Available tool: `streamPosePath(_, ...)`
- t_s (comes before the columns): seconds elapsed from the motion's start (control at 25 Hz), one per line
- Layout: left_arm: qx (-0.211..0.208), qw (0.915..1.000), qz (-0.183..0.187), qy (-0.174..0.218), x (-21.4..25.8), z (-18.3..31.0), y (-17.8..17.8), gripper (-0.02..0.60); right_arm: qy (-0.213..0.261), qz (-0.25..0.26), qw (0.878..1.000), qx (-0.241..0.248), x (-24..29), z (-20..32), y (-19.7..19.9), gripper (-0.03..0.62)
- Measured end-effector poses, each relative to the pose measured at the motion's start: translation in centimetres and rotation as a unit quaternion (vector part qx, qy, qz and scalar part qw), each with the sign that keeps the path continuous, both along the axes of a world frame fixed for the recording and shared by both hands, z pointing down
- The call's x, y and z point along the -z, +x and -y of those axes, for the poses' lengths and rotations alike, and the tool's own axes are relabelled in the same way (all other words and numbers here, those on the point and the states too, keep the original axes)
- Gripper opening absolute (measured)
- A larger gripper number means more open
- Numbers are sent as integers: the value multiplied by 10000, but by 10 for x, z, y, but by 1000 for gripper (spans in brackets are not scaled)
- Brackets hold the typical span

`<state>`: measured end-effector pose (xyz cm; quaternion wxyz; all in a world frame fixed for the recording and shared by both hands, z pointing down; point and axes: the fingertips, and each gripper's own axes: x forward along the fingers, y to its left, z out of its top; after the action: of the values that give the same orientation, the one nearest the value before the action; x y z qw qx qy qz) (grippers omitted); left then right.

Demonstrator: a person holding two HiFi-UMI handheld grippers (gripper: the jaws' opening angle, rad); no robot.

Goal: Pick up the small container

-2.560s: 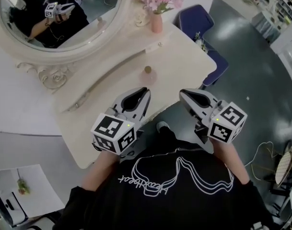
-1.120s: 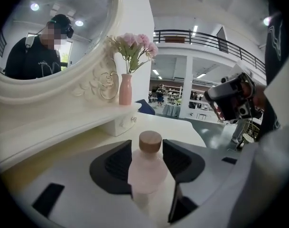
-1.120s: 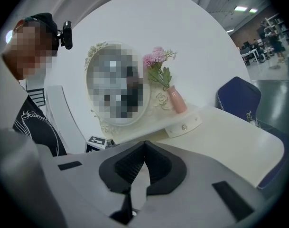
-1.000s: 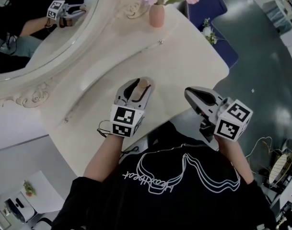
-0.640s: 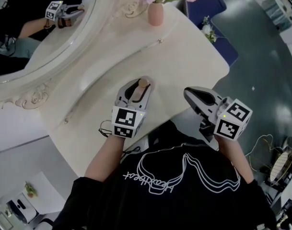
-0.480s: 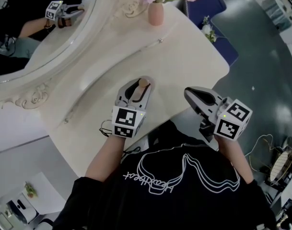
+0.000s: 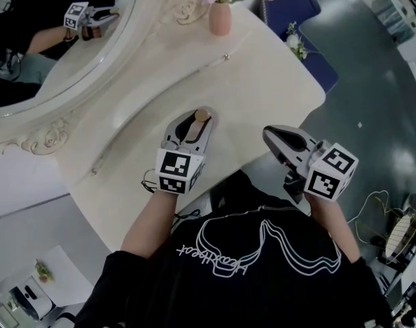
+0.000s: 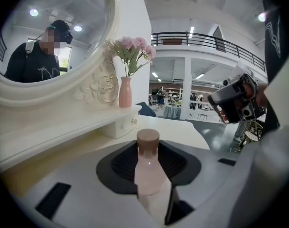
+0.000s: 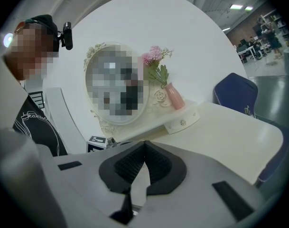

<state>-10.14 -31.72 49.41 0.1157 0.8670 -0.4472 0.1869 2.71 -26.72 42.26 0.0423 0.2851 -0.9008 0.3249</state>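
Clasping the small container (image 8: 147,170), left gripper (image 7: 194,121) level above the dresser top (image 7: 262,80).

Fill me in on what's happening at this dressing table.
A person is at a cream dressing table with a gripper in each hand. The left gripper has its jaws pressed on the small container, a pale pink bottle with a brown cap, near the table's front edge. Whether it is off the surface yet cannot be told. The right gripper is shut and empty, held just off the table's edge. A pink vase of flowers stands at the back.
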Motion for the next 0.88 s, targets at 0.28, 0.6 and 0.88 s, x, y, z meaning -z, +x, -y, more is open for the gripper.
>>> streamPosePath(0.28,81,9997,-194,-134,17,0,0,137,23,42,9999,-91,3,-3,7,8)
streamPosePath(0.6,124,9992,-327,-184,45,-22,-3,137,207,-21,9998,-79,14,-14,1,8)
streamPosePath(0.88,159,9985,-505,-170,81,-58,-9,137,489,-276,9984,27,25,-34,-12,8)
